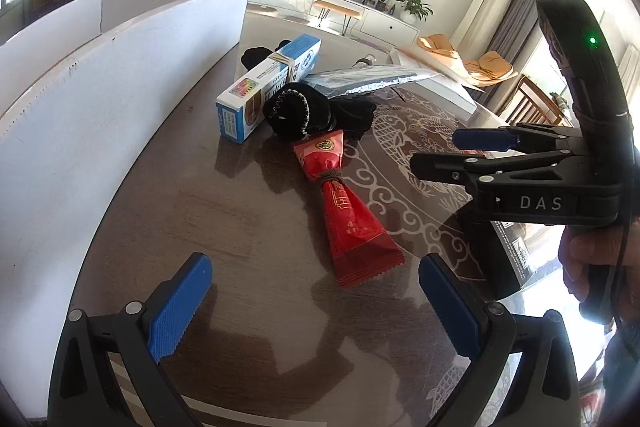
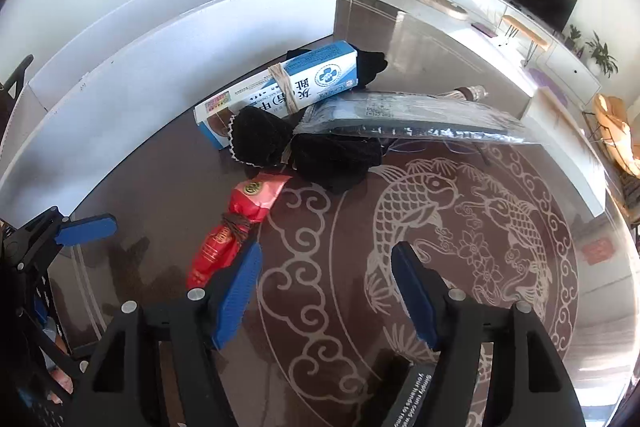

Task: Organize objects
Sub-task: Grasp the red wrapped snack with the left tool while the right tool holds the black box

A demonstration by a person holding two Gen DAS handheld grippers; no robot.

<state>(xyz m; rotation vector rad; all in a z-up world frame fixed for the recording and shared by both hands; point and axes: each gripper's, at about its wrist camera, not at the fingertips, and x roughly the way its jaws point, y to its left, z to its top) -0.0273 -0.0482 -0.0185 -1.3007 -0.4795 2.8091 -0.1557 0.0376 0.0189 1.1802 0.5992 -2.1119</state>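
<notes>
Both grippers, left (image 1: 316,295) and right (image 2: 326,291), stand with jaws apart, holding nothing. A red packet (image 1: 348,215) lies on the table (image 1: 240,227) between them.

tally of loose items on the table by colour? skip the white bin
Red: 1, red packet
Blue-white: 1, blue and white box
Black: 1, black cloth bundle
Silver: 1, silver foil bag
Total: 4
</notes>
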